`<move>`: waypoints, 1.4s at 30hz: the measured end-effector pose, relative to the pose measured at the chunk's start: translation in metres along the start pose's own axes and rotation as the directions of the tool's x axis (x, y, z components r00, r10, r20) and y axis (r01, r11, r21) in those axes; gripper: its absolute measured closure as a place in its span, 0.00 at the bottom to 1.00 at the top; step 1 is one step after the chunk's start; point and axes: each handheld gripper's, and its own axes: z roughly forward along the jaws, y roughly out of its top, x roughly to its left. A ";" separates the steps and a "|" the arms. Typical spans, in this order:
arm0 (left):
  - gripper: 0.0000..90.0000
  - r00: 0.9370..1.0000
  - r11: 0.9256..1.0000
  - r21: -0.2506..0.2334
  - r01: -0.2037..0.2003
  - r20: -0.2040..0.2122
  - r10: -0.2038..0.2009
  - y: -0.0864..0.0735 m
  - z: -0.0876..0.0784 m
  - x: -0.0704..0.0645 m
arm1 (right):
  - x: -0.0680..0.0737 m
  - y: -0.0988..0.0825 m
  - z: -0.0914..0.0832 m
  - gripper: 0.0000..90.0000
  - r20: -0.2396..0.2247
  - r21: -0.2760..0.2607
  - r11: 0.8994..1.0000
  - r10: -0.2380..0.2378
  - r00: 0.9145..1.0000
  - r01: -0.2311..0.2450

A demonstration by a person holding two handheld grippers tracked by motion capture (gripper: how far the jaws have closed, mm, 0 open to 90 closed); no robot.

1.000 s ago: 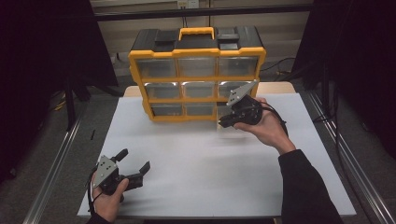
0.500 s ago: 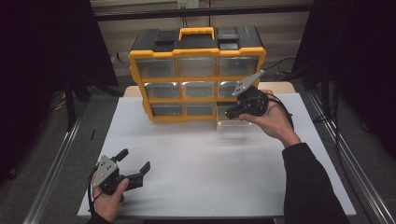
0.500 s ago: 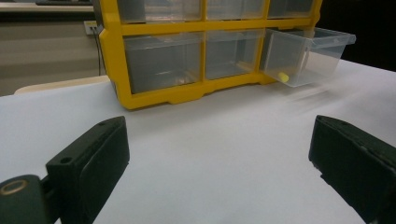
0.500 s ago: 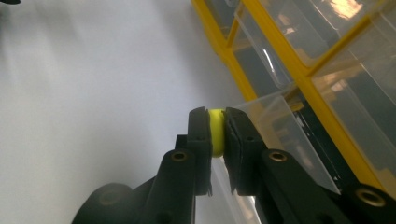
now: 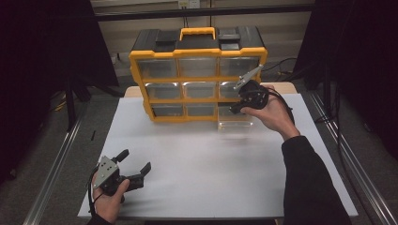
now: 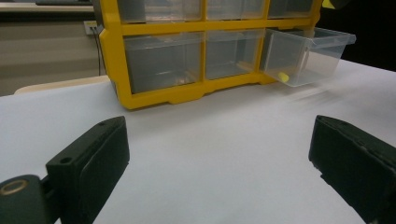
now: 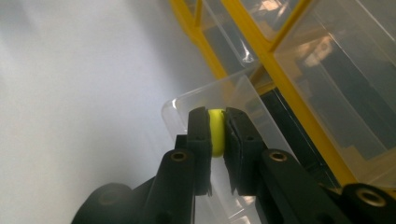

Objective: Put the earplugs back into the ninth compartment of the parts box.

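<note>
A yellow-framed organizer (image 5: 197, 101) with clear drawers stands at the back of the white table. Its bottom-right drawer (image 5: 234, 123) is pulled out; in the left gripper view this drawer (image 6: 306, 56) has a small yellow piece (image 6: 283, 77) lying inside. My right gripper (image 5: 235, 108) hovers just over the drawer's rear part, close to the organizer's front. In the right gripper view it (image 7: 215, 126) is shut on another small yellow piece (image 7: 216, 137) above the drawer's rim (image 7: 205, 93). My left gripper (image 5: 135, 161) rests near the table's front left, open and holding nothing (image 6: 217, 135).
The white table (image 5: 206, 173) stretches between the organizer and the front edge. Dark curtains hang on both sides, and metal rails (image 5: 56, 164) run along the floor beside the table. Cables trail behind the organizer at the right.
The right hand with its gripper has shifted to the right and a little farther back, toward the organizer's right column. The left gripper has stayed where it was.
</note>
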 end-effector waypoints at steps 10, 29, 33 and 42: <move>0.06 1.000 1.000 0.001 -0.002 0.004 0.002 0.000 0.001 -0.001 | -0.010 0.000 0.012 0.90 0.015 0.024 0.999 0.043 0.999 -0.043; 0.06 1.000 1.000 0.002 0.003 0.005 -0.003 0.000 0.001 -0.002 | -0.019 -0.010 0.027 0.89 0.012 0.127 0.990 0.068 0.998 -0.069; 0.06 1.000 1.000 0.002 0.002 0.004 -0.002 0.000 0.001 -0.001 | -0.020 -0.011 0.031 0.88 0.010 0.125 0.989 0.074 0.997 -0.075; 0.06 1.000 1.000 0.011 -0.007 0.005 0.007 0.000 0.001 0.000 | -0.020 -0.014 0.033 0.75 0.038 0.123 0.988 0.090 0.995 -0.094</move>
